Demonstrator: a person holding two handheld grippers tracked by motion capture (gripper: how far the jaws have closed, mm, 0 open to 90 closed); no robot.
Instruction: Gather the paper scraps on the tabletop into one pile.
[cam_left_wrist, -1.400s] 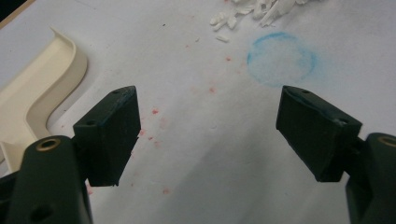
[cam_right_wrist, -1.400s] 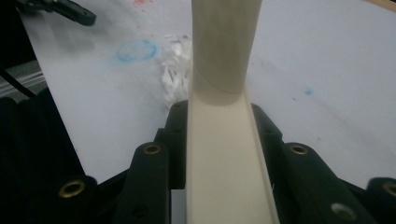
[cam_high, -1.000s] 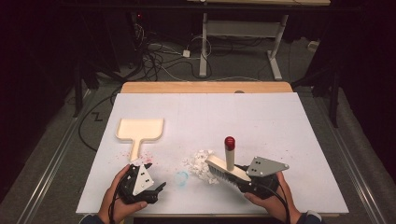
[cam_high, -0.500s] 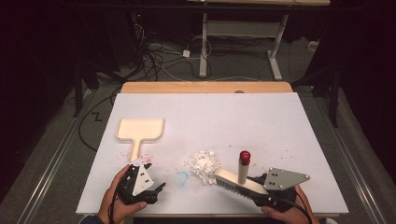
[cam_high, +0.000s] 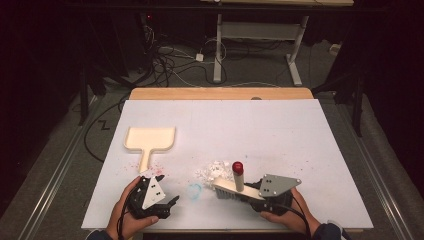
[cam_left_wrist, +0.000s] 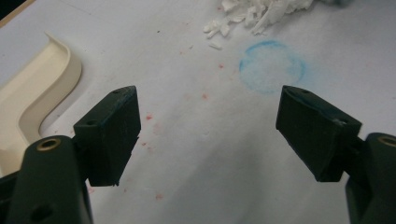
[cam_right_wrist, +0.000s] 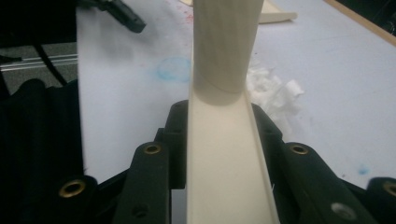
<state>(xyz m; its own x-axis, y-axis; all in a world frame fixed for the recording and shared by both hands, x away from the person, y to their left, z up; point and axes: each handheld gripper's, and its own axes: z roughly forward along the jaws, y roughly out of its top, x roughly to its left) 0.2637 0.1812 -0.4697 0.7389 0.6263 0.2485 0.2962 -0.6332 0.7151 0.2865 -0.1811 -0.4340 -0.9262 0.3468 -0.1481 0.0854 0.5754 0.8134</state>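
My right gripper (cam_high: 248, 196) is shut on a cream brush (cam_high: 231, 188) whose upright handle has a red tip, at the table's front centre. In the right gripper view the brush (cam_right_wrist: 224, 154) runs straight out between the jaws of that gripper (cam_right_wrist: 219, 133). A pile of white paper scraps (cam_high: 212, 171) lies just beyond and left of the brush head. A cream dustpan (cam_high: 150, 138) rests flat at the left. My left gripper (cam_high: 171, 202) stands open near the front edge, below the dustpan's handle, nothing between its fingers (cam_left_wrist: 109, 133).
A blue ring stain (cam_high: 194, 190) marks the white table cover (cam_high: 270, 130) between the two grippers, and red specks dot it near the dustpan's handle. Cables and a desk frame stand beyond the far edge. The far half offers free room.
The right gripper carried the brush right and toward the front edge, then back left, close to the scraps. The left gripper has stayed put and open.
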